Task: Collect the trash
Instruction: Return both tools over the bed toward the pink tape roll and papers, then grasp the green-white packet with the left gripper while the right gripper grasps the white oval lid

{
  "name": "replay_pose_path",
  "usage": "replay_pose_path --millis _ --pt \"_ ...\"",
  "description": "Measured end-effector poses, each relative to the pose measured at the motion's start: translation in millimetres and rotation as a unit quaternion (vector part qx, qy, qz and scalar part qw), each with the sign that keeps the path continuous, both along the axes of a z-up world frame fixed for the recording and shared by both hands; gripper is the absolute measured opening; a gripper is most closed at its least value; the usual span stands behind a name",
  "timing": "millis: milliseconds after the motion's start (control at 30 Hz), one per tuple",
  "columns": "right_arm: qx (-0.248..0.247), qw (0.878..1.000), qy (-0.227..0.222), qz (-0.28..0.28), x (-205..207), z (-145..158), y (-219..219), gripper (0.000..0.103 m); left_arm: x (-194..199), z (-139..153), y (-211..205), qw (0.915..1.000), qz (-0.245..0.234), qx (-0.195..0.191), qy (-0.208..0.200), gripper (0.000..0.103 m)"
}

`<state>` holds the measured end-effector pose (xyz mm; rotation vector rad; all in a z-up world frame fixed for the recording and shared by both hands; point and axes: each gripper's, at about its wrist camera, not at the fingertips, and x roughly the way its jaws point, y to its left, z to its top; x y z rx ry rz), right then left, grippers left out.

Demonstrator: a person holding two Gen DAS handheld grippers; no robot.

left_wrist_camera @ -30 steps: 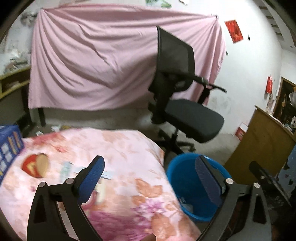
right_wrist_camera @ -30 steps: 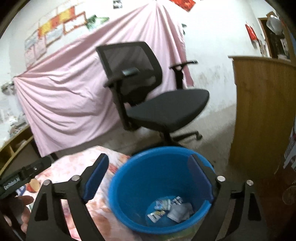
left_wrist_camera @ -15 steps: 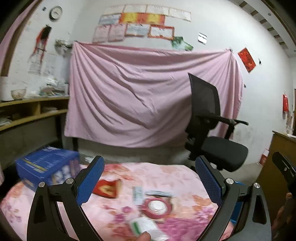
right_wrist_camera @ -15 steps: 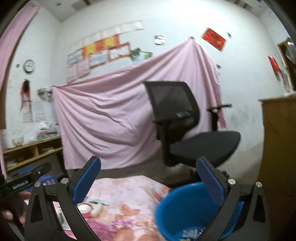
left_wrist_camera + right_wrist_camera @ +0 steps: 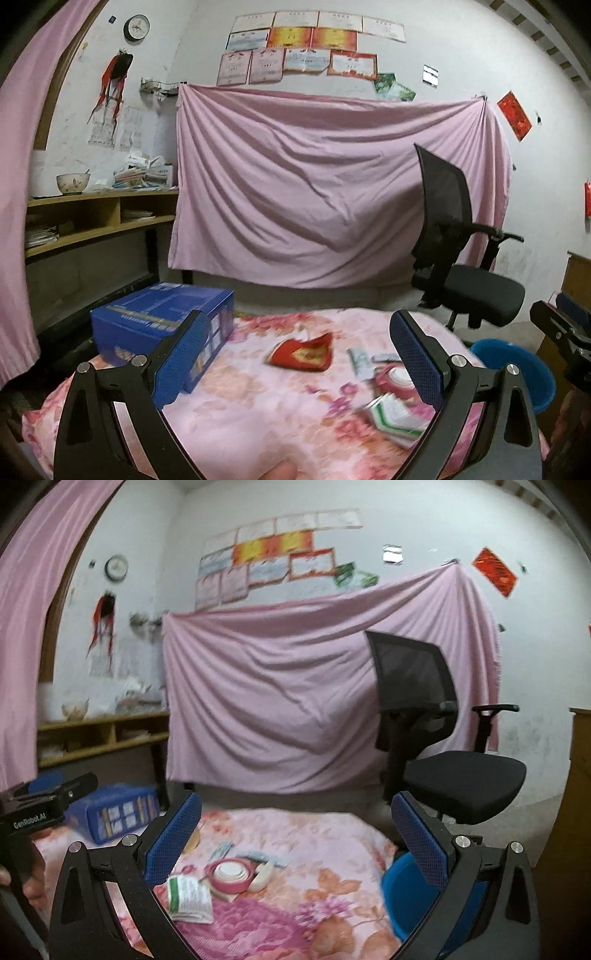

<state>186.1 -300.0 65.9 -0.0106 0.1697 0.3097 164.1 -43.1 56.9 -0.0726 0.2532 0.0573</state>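
While I hold both tools above the pink floral-cloth table [image 5: 236,402], my left gripper [image 5: 299,358] and right gripper [image 5: 295,840] both gape wide, empty. The green-and-white paper packet [image 5: 189,893] lies just left of the pink tape roll [image 5: 232,874]; the red foil wrapper [image 5: 301,354] lies farther left of that roll. The blue plastic bin [image 5: 410,893] sits right of it, past the table's edge.

Blue box [image 5: 159,325] blocks the table's [image 5: 240,406] left; its middle lies open.
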Motion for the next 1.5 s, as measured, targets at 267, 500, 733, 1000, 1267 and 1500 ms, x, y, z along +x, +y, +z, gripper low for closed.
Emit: replay_pose_path --millis 267,500,733,1000,1267,1500 --pt "-0.040 0.997 0.068 0.017 21 -23 25 0.103 13 -23 1 0.9987 -0.036 0.000 0.037 0.096" --pt "-0.027 0.986 0.162 0.013 52 -40 18 0.094 38 -35 -17 0.9909 -0.080 0.014 0.107 0.096" --pt "-0.021 0.969 0.242 0.036 81 -56 21 0.067 79 -57 -34 0.9633 -0.144 -0.001 0.227 0.065" --pt "-0.012 0.949 0.310 0.053 120 -75 33 0.042 111 -84 -45 0.9178 -0.204 -0.074 0.332 0.025" --pt "0.025 0.929 0.364 0.065 141 -93 33 0.035 115 -81 -46 0.9105 -0.214 -0.103 0.339 0.014" --pt "0.043 0.911 0.399 0.097 140 -102 35 0.026 107 -75 -43 0.9075 -0.226 -0.117 0.334 0.010"
